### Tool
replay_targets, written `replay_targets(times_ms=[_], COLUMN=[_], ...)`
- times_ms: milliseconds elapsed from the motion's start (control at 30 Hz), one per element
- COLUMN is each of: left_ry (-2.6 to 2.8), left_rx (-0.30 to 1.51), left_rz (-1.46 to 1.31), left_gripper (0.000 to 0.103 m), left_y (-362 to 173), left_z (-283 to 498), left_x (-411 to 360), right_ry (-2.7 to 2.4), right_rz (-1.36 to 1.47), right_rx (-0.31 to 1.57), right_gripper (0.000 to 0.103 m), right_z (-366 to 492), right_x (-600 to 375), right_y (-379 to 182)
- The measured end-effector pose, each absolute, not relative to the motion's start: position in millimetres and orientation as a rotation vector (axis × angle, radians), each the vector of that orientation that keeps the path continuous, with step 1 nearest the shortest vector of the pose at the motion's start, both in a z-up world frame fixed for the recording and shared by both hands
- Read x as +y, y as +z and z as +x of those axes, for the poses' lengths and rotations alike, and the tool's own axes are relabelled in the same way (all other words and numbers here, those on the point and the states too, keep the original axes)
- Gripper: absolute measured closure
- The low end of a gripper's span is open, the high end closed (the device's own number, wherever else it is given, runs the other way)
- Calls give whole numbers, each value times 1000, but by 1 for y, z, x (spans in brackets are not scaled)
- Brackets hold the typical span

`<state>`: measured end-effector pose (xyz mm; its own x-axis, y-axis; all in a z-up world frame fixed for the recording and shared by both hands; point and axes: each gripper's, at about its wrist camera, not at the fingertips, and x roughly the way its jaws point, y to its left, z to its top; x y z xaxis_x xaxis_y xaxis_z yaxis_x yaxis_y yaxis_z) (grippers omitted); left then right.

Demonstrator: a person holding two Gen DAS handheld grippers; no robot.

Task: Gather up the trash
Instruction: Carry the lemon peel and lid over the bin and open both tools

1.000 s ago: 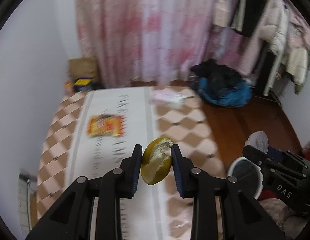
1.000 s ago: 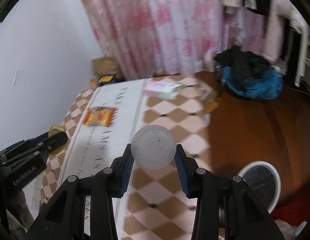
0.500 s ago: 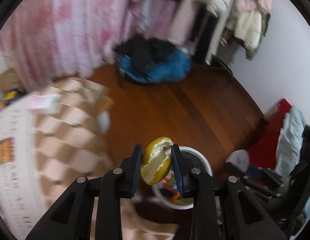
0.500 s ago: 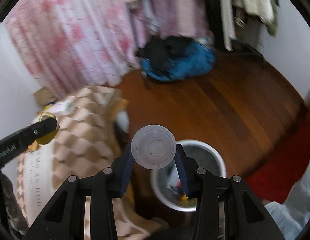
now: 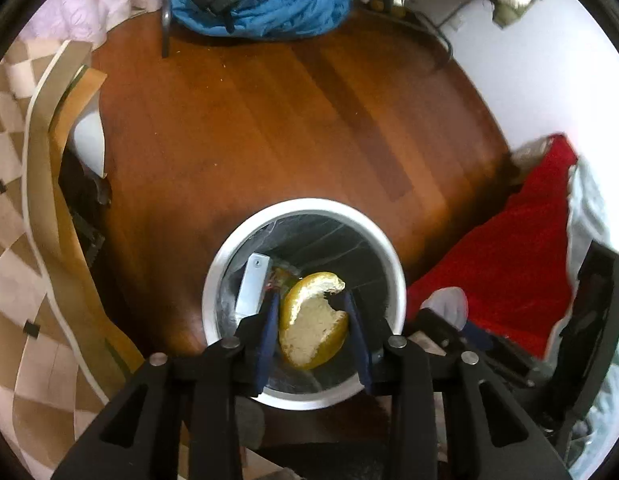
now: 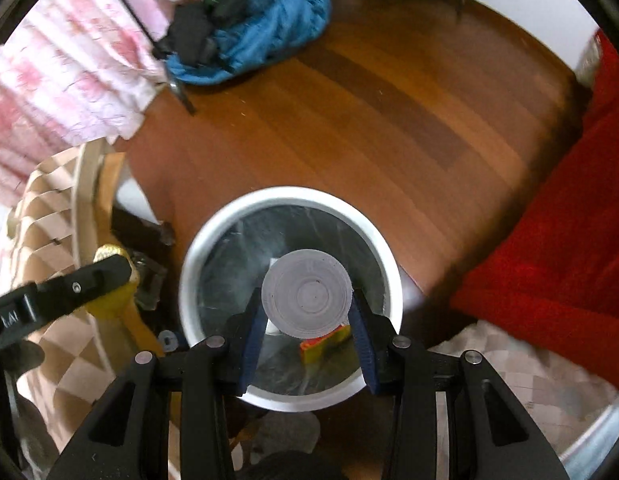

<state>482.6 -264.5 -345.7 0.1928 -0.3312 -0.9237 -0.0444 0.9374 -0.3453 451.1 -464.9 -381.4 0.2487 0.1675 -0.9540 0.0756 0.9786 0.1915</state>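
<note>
Brown wood floor (image 5: 293,128) fills most of both views, smooth and shiny, made of long boards. One round white bin (image 5: 305,300) stands on it, with a shiny clear bag (image 6: 229,264) lining the inside.

The left gripper (image 5: 309,316) points down over the bin. Its two black fingers have blue pads. Between the jaws sits one piece of fruit peel (image 5: 311,320), yellow and bumpy outside, pale and spongy inside, curved like a little bowl with a bite-shaped notch. The jaws are opening. The left pad is right against the peel, and a thin gap shows at the right pad. The peel hangs above the bin's mouth.

Past the left jaw, down in the bin, lies one flat white box (image 5: 251,288).

The right gripper (image 6: 307,312) also points down over the bin. Its jaws are clenched on one round plastic lid (image 6: 307,294), cloudy white with ring marks on its flat face. Below the lid, near the right jaw, a small orange and yellow wrapper (image 6: 323,346) lies in the bin.

Far beyond the jaws, a blue and black heap of clothes (image 5: 261,0) sits on the floor. Off to the right is soft red cloth (image 6: 549,248). Off to the left is a tan and cream checked cloth (image 5: 13,240).
</note>
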Motion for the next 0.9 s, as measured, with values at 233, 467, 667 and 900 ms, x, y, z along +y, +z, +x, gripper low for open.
replay_targets(times_ms=[233,467,667,900], left_ry=[-186,-152,-103,-69], left_rx=[1373,1368,1319,1247], left_rz=[-276,-212,-155,-129], left_gripper=[10,8,7,7], left_y=[-351,-355,-340,-306], left_z=[481,476,468,451], left_x=[-270,-261,-253,-242], right_ry=[25,12,-35,-90], right_rz=[235,228,199,134], right_rx=[1360,1375,1380,1365], right_gripper=[60,37,1,0], right_z=[456,460,455,444], right_x=[-471,-466,-467,-466], right_y=[-406,-408,-398,-368])
